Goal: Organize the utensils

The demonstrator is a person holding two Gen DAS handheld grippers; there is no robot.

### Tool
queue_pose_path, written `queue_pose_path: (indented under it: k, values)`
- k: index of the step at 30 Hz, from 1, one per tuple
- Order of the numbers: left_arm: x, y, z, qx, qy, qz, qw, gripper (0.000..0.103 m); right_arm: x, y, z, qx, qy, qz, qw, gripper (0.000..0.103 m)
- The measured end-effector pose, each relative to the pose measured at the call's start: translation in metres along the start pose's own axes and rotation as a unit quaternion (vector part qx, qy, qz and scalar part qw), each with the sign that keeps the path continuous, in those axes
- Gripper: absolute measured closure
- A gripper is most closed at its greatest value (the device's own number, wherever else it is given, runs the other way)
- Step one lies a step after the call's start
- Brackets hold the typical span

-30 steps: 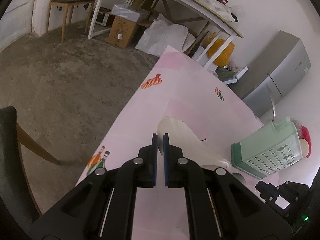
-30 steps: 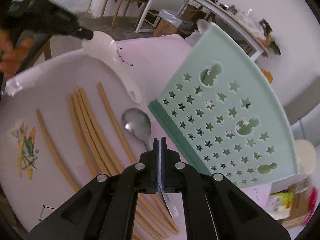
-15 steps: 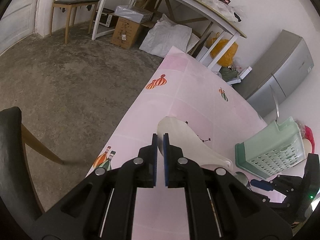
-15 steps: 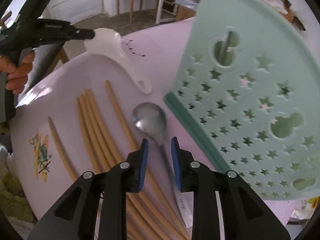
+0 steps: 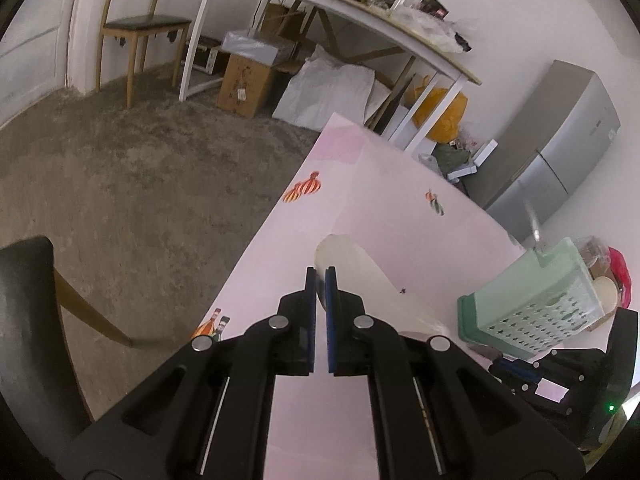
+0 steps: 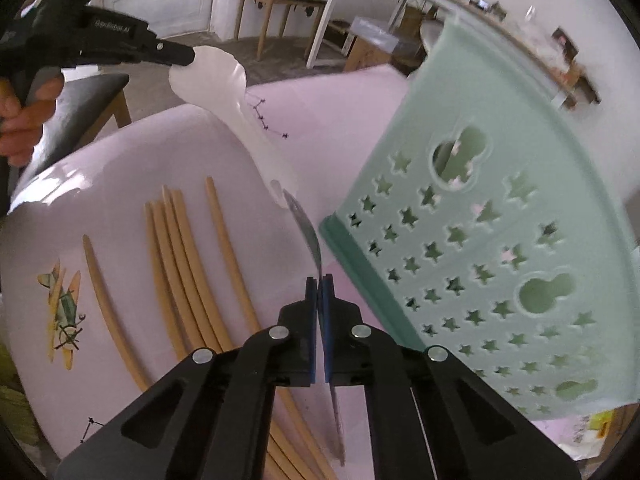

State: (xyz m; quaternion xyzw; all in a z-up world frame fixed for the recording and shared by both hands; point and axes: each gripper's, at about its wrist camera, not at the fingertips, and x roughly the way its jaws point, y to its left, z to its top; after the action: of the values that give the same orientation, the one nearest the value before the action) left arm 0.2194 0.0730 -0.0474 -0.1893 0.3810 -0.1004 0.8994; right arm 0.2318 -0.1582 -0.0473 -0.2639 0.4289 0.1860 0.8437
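Observation:
My left gripper (image 5: 320, 276) is shut on the head of a white plastic rice paddle (image 5: 352, 268), held above the pink table; it also shows in the right wrist view (image 6: 224, 92). My right gripper (image 6: 319, 280) is shut on the handle of a metal spoon (image 6: 306, 224), lifted and turned edge-on beside the mint-green utensil basket (image 6: 500, 200). The basket shows in the left wrist view (image 5: 532, 300) with a metal utensil (image 5: 534, 228) standing in it. Several wooden chopsticks (image 6: 188, 240) lie on the table left of the spoon.
The pink tablecloth (image 5: 360, 184) carries printed pictures. A dark chair (image 5: 28, 312) stands at the table's left edge. Further off are a wooden chair (image 5: 136, 28), a long white table (image 5: 340, 4) with boxes under it, and a grey fridge (image 5: 560, 140).
My right gripper opened over the spoon, then shut on its handle and lifted it, so the spoon now stands edge-on. The left gripper kept hold of the paddle and rose slightly.

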Motion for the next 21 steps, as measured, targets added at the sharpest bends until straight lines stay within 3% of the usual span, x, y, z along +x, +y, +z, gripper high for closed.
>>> queue_pose_path:
  k: [8, 13, 21]
  values:
    - [-0.037, -0.021, 0.003, 0.031, -0.045, 0.004, 0.9985, 0.103, -0.041, 0.004, -0.005, 0.014, -0.058, -0.051, 0.997, 0.101]
    - [-0.067, -0.038, 0.008, 0.055, -0.083, 0.005, 0.9950, 0.103, -0.073, -0.002, -0.012, 0.053, -0.096, -0.074, 0.991, 0.101]
    - [-0.143, -0.074, 0.022, 0.103, -0.166, -0.025, 0.9804, 0.103, -0.112, -0.004, -0.024, 0.116, -0.151, -0.096, 0.977, 0.101]
